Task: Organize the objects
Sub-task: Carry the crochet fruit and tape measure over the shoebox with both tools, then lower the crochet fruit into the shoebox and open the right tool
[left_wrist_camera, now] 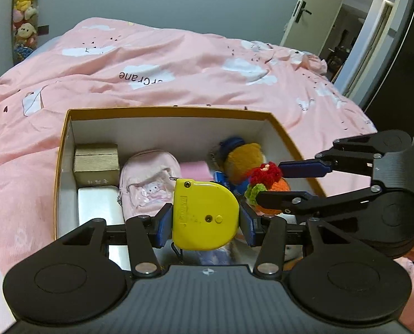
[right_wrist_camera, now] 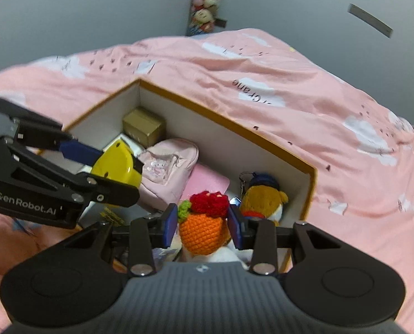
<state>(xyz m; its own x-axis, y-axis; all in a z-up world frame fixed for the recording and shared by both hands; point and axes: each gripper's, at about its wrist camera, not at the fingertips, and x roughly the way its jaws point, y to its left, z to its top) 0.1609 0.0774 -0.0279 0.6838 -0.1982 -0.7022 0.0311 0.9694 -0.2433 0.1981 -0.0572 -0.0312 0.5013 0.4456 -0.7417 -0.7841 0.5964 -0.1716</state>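
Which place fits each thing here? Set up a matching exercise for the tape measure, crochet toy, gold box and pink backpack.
1 yellow tape measure
2 orange crochet toy
3 gold box
4 pink backpack

A lying mid-box
B clamped in left gripper
C far left corner of the box
D clamped in right gripper

Pairs: 1-B, 2-D, 3-C, 4-A

A bed (left_wrist_camera: 179,64) carries everything, spread with a rumpled pink quilt (right_wrist_camera: 332,117) printed with white clouds, small dark hearts and some lettering. Directly on the quilt sits an open cardboard box (left_wrist_camera: 162,111) with an orange-brown rim and white inner walls.
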